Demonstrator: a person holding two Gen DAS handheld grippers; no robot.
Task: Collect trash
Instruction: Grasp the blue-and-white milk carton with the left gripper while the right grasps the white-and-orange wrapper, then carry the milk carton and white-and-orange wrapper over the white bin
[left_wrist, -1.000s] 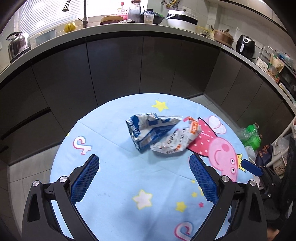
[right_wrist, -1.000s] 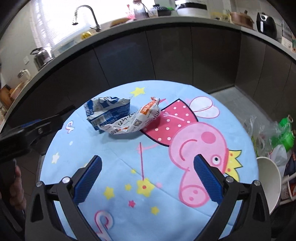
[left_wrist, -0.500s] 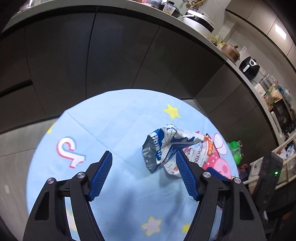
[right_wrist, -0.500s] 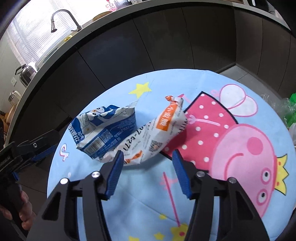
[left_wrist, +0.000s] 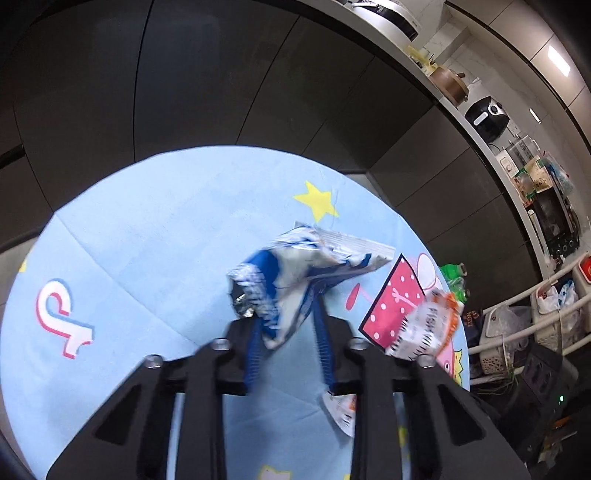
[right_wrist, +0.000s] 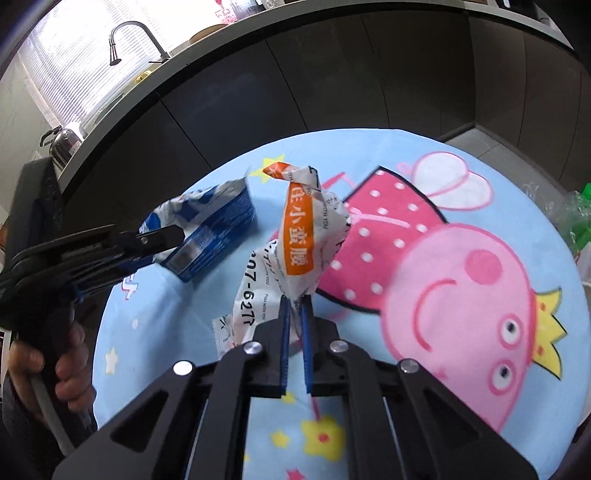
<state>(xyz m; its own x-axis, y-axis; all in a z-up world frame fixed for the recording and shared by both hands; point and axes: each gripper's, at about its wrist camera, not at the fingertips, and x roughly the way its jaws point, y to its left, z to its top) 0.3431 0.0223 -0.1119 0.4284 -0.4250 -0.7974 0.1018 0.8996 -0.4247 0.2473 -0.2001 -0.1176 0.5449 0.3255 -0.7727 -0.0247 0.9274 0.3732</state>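
Right wrist, hand-held gripper (right_wrist: 294, 306) clamping white wrapper (right_wrist: 295, 236)

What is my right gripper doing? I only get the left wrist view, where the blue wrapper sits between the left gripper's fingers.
Observer: The right gripper is shut on the white and orange wrapper, pinching its lower edge.
Operator: Is that wrapper lying flat?
Observer: No, it stands upright above the gripper, with its orange twisted end on top. I cannot tell if its tail touches the tablecloth.
Operator: How does my left gripper look from there?
Observer: In the right wrist view, the left gripper comes in from the left and clamps the near end of the blue wrapper.
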